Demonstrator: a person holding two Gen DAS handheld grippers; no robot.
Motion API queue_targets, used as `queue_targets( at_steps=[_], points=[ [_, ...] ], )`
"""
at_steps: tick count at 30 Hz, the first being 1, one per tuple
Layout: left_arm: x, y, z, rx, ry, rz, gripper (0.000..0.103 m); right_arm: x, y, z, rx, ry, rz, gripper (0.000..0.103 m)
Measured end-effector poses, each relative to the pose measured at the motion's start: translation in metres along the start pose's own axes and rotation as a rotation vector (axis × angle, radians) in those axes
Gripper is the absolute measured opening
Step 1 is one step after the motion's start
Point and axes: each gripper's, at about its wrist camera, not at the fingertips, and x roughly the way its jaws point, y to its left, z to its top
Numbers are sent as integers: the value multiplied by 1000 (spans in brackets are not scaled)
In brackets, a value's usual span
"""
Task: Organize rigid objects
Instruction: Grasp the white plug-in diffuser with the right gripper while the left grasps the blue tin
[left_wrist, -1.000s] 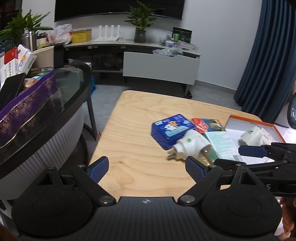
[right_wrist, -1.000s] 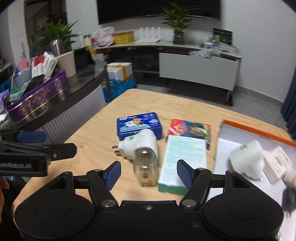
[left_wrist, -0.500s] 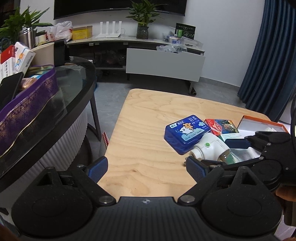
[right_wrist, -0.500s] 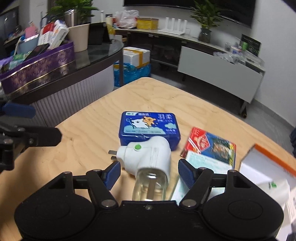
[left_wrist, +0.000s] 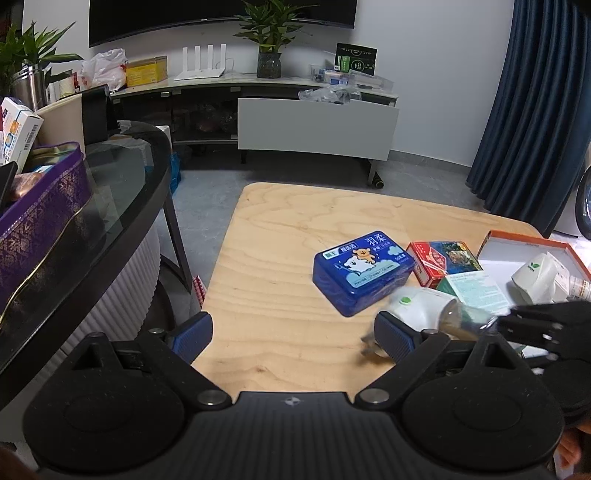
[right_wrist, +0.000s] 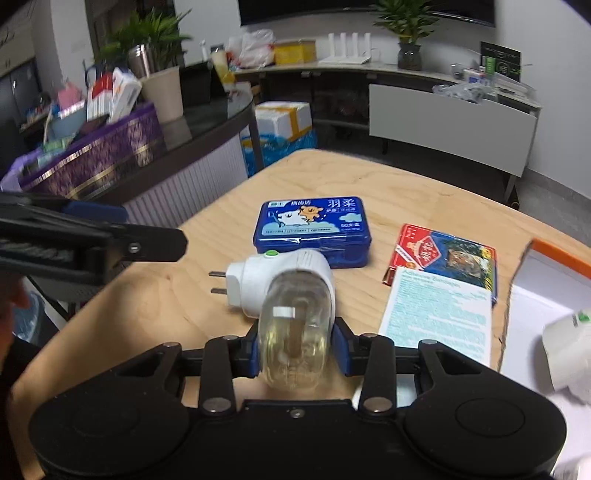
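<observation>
Right claw (right_wrist: 295, 349) newly clamping plug-in bottle (right_wrist: 291, 332) — left claw (left_wrist: 293, 334) wide

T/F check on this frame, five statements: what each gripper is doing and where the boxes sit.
1. The right gripper has its pads on the clear bottle of the plug-in vaporizer. True; its jaws are closing on it.
2. The left gripper holds the blue tin. False: its jaws stand wide, with nothing between them.
3. The vaporizer's prongs point toward the orange-rimmed box. False: they point away from it.
4. The red box lies between the blue tin and the orange-rimmed box. True.
5. The teal-and-white box lies inside the orange-rimmed box. False: it lies on the wooden table beside it.
</observation>
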Motion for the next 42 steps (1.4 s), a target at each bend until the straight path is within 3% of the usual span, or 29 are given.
queue_targets(
  at_steps=[5, 7, 9, 13, 19, 20, 21, 25, 31, 33, 38, 41, 42],
  points=[
    [2, 1, 2, -11, -2, -5, 97, -16, -3, -12, 33, 13, 2, 46],
    [2, 0, 1, -11, -3, -5, 97, -22, -1, -17, 33, 9, 11, 51],
    [2, 0, 0, -13, 1, -8, 97, -21, 3, -17, 13, 5, 11, 71],
    [0, 1, -1, -6, 1, -4, 97, -9, 16, -8, -86, 47, -30, 81],
    [4, 2, 1, 6, 0, -8, 97, 16, 26, 8, -193, 131, -18, 83],
    [5, 2, 2, 12, -1, -14, 97, 19, 23, 8, -180, 133, -2, 78],
    [6, 1, 3, 23, -4, -20, 98, 20, 19, 8, -152, 124, 4, 74],
    [18, -7, 10, 89, -8, -70, 101, 3, 9, -1, -51, 28, 34, 73],
    [47, -30, 27, 312, -41, -141, 103, -51, -3, -19, 25, -62, 4, 73],
    [64, -38, 33, 367, -27, -179, 103, -72, -7, -24, 62, -98, -4, 73],
    [106, -57, 33, 479, 28, -182, 103, -112, -10, -32, 90, -148, -44, 73],
    [120, -62, 31, 463, 58, -185, 88, -131, -15, -37, 129, -178, -65, 73],
    [120, -61, 31, 447, 55, -194, 76, -135, -16, -38, 139, -188, -73, 73]
  ],
)
